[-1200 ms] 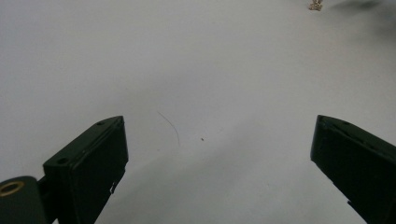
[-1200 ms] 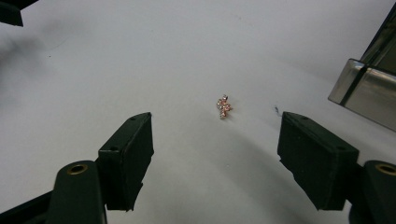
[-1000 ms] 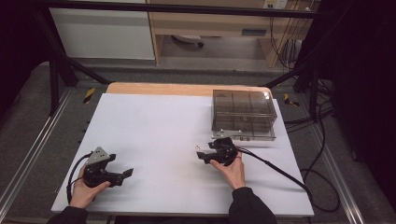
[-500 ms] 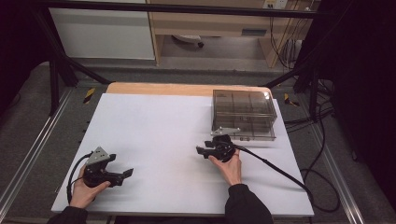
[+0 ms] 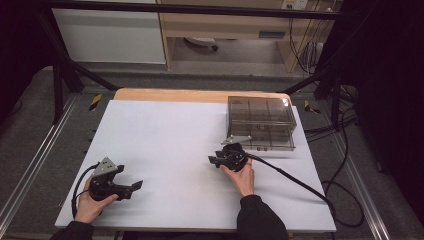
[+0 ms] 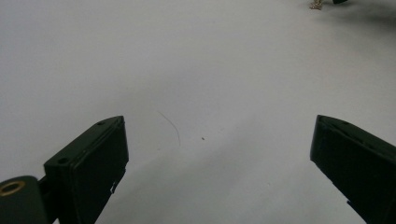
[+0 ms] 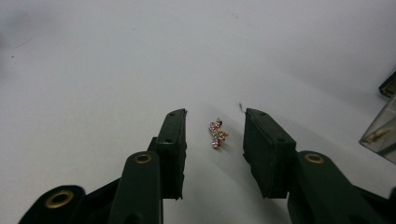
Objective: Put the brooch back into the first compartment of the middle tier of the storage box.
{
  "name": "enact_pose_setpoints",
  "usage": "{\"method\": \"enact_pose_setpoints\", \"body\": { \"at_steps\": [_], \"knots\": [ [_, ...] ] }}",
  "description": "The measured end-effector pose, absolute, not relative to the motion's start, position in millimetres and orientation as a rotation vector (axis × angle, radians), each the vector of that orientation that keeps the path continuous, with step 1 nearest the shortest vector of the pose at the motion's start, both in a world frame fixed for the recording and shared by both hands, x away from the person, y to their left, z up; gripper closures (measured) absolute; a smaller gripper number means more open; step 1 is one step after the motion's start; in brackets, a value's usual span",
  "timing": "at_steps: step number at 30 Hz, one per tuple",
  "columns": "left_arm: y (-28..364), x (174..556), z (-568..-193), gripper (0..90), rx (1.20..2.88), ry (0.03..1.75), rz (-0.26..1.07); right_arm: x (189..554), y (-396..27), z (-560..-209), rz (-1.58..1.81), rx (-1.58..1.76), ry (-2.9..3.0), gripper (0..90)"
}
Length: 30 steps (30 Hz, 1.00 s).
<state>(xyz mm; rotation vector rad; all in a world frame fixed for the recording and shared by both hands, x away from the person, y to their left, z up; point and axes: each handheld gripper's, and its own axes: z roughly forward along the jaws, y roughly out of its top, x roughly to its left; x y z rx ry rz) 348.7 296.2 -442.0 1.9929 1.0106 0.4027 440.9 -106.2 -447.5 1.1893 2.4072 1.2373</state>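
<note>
My right gripper (image 5: 216, 161) sat low over the white tabletop (image 5: 170, 130), just in front of the clear box (image 5: 260, 122) at the far right. Jaws were part open, nothing gripped. In the right gripper view (image 7: 214, 140) a small pink-and-gold trinket (image 7: 216, 133) lay flat on the tabletop between the two jaws, clear of both pads. Couldn't tell what it was exactly, looked like a jewelled charm. Corner of the box (image 7: 385, 128) showed at that view's right edge, with something small and pale inside.

My left gripper (image 5: 134, 187) was near the front-left corner of the tabletop, held in my left hand (image 5: 90, 205), well apart from the right one. Its jaws were wide open and held nothing; in the left gripper view (image 6: 219, 154) there was bare white surface between them, with a thin hair-like mark (image 6: 172, 126) and a speck (image 6: 203, 138). The trinket (image 6: 316, 5) showed tiny at that view's top edge, far off.

My right hand (image 5: 241, 177) held the right gripper, cable (image 5: 295, 180) trailing off to the right.
</note>
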Motion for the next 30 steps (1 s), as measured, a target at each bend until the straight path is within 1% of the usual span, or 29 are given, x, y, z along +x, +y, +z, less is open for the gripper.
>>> {"method": "enact_pose_setpoints", "body": {
  "at_steps": [17, 23, 30],
  "knots": [
    [296.2, 349.0, -442.3, 4.3, 1.996, 1.011, 0.404, 445.9, -104.7, -453.4, 1.231, 1.19, 2.416, 74.3],
    [296.4, 349.0, -442.3, 4.3, 1.996, 1.012, 0.404, 446.8, -104.3, -455.2, 1.227, 1.191, 2.418, 76.9],
    [296.5, 349.0, -442.3, 4.4, 1.996, 1.012, 0.405, 447.2, -104.2, -456.2, 1.228, 1.185, 2.421, 82.1]
  ]
}}
